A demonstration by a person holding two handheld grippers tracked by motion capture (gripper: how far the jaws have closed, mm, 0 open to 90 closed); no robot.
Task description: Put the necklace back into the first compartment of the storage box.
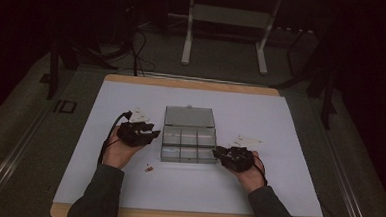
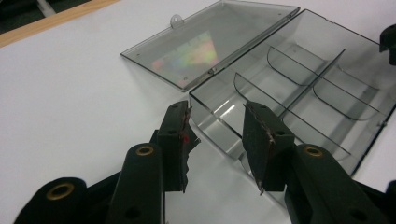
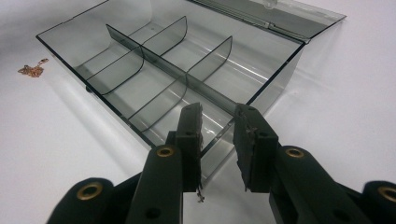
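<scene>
The clear compartment box (image 1: 188,144) sits open at the middle of the white table mat (image 1: 279,143), its lid (image 1: 189,116) folded flat on the far side. The right gripper (image 3: 217,140) straddles the box's right wall, jaws parted and not pressing on it; the left gripper (image 2: 217,140) hovers just off the left corner, jaws apart and empty. A small copper-coloured chain (image 1: 149,169) lies loose on the mat near the box's left front corner. The light plastic box could skid or tip if either gripper nudges a wall, and the fine chain may slip from the pads.
</scene>
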